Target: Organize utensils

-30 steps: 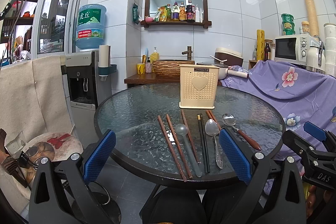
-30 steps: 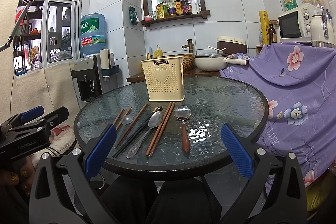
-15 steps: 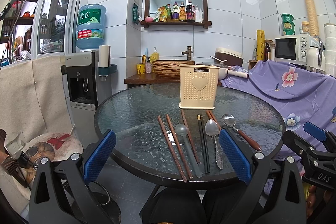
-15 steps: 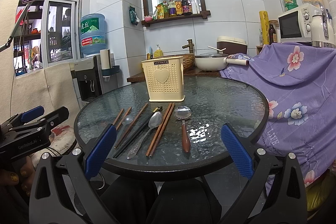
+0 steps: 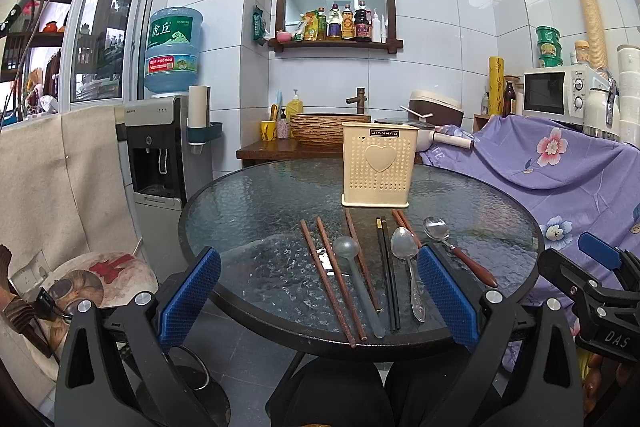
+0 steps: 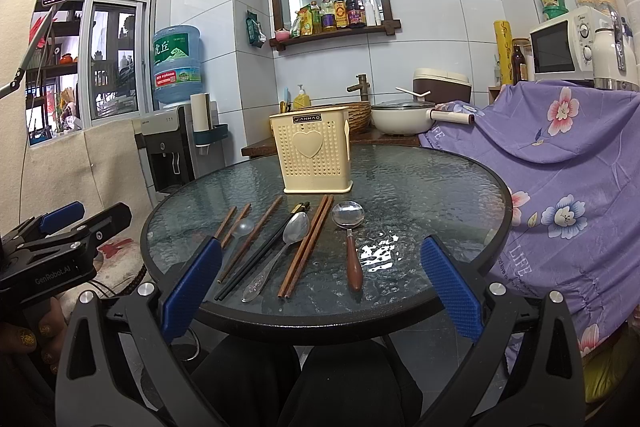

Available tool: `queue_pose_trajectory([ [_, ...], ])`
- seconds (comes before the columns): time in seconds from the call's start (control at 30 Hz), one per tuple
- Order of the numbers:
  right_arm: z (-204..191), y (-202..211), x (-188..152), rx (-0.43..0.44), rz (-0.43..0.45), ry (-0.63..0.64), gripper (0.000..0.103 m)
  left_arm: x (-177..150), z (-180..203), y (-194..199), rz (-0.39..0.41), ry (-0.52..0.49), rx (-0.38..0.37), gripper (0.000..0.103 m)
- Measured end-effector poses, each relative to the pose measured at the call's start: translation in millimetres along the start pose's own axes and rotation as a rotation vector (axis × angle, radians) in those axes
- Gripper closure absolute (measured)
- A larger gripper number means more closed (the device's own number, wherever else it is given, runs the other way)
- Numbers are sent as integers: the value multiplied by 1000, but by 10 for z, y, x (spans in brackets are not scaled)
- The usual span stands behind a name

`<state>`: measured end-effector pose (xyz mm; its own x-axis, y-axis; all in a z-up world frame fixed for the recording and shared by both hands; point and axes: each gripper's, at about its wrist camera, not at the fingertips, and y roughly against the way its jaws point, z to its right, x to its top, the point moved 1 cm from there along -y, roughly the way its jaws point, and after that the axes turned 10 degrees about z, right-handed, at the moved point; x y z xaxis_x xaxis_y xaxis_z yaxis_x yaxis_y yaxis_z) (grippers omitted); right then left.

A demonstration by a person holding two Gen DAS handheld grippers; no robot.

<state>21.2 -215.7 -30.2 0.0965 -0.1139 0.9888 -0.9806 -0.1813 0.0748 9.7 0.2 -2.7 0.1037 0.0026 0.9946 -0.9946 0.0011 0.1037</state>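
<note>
- Kitchen, glass table (image 5: 248, 211): chopsticks (image 5: 332, 279) and spoons (image 5: 406, 263) lined up before holder (image 5: 378, 165), ready for sorting.
- Left gripper (image 5: 320, 299), right gripper (image 6: 320, 291) spread wide, empty, nothing picked yet.

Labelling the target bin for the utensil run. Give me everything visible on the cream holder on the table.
The utensil holder is a cream, plastic-looking rectangular box with an open top. It stands upright on the round glass table, behind the row of chopsticks and spoons and apart from them. Its front wall is perforated with small holes around a solid raised heart, under a dark label reading JIANHAO. A flared base rim sits flat on the glass. A spoon-shaped relief marks its side wall in the right wrist view. No utensil sticks out; its inside is hidden.
</note>
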Motion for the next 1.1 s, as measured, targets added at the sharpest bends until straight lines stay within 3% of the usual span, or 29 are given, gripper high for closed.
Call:
queue_pose_trajectory([
  [0.4, -2, -19, -11, -2, -2, 0, 5, -6, -75, -4, -7, 6, -5, 6],
  [0.63, 35, -61, -83, -17, -22, 7, 5, -89, -34, -121, -56, 9, -27, 6],
  [0.83, 87, -285, -95, -49, -97, 34, 5, -163, -63, -288, -136, 21, -68, 6],
  [0.97, 181, -503, -86, -89, -147, 45, 5, -184, -162, -526, -202, 13, -43, 6],
  [1.1, 302, -824, -85, -131, -235, 55, 5, -161, -310, -820, -288, 28, -15, 20],
])
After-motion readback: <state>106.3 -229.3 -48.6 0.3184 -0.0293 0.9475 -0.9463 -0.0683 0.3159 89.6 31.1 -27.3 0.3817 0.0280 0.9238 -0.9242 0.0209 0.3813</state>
